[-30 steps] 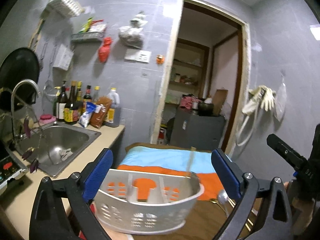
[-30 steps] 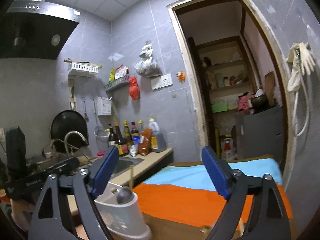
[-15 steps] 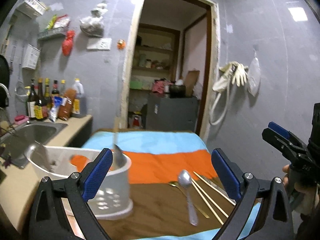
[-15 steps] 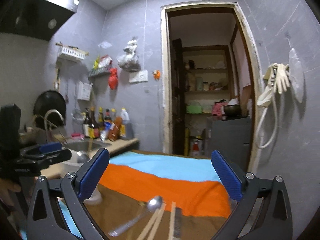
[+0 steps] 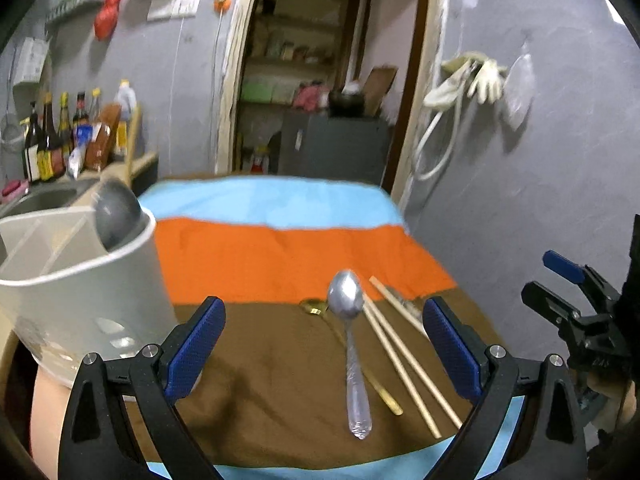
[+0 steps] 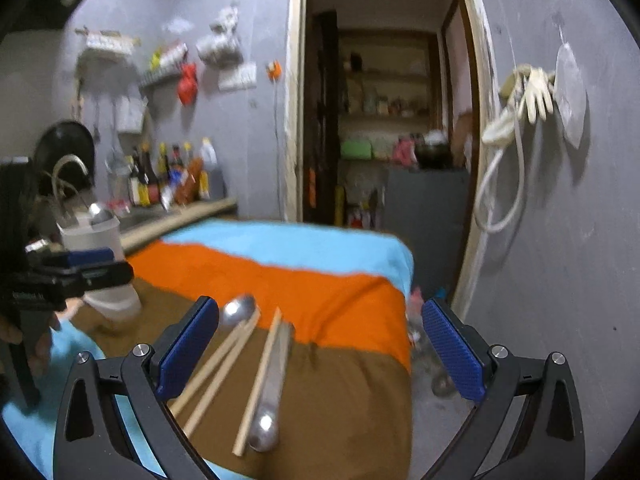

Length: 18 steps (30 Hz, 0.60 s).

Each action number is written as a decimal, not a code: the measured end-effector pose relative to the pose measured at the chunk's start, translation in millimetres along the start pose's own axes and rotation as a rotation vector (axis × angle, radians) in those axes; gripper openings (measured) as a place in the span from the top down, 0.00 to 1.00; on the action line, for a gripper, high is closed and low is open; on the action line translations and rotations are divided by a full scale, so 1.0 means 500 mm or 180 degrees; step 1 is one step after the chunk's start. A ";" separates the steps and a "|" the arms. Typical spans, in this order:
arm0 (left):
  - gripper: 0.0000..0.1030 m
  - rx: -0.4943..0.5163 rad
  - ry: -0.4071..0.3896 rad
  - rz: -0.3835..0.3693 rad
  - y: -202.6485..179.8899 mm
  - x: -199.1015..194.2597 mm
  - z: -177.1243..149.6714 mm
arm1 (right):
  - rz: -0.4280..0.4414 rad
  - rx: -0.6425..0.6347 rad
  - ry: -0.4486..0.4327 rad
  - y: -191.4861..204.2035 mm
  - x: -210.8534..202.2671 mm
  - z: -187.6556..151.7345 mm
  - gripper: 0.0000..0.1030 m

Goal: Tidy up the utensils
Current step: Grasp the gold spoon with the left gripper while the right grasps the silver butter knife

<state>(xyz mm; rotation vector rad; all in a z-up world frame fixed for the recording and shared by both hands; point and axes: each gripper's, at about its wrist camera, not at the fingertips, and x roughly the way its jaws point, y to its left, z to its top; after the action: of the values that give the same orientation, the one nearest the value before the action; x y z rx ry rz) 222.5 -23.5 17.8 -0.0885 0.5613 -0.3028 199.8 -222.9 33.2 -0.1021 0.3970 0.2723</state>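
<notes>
Both hand-held grippers stand wide apart and empty: the left hand-held gripper (image 5: 322, 346) frames a silver metal spoon (image 5: 352, 356) lying on the brown band of a striped cloth (image 5: 280, 256) at lower centre, beside pale wooden chopsticks (image 5: 404, 364) and a thin gold utensil (image 5: 362, 372), probably a second spoon. The right hand-held gripper (image 6: 318, 350) hovers over the same scatter. The white perforated plastic utensil holder (image 5: 80, 288) sits at left. The spoon looks light, stiff and slippery; mid-handle seems the surest hold. The chopsticks may roll.
</notes>
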 end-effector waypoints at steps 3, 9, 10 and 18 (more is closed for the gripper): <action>0.07 -0.0009 0.0231 0.0090 0.001 0.037 -0.001 | -0.0009 -0.0026 0.0264 -0.005 0.036 -0.014 0.00; 0.07 -0.0044 0.0469 0.0102 0.013 0.082 -0.011 | 0.0019 -0.0129 0.0654 -0.010 0.092 -0.038 0.02; 0.07 -0.0066 0.0512 0.0090 0.017 0.089 -0.012 | 0.0021 -0.0136 0.0699 -0.010 0.099 -0.041 0.02; 0.30 -0.0219 0.0923 -0.0029 0.039 0.154 -0.015 | 0.0072 -0.0214 0.1062 -0.009 0.154 -0.056 0.03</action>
<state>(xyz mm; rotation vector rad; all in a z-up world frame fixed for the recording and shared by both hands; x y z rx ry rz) 285.5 -28.5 -30.8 -0.1144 0.8593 -0.3072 259.0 -212.9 -22.7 -0.2105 0.7207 0.2916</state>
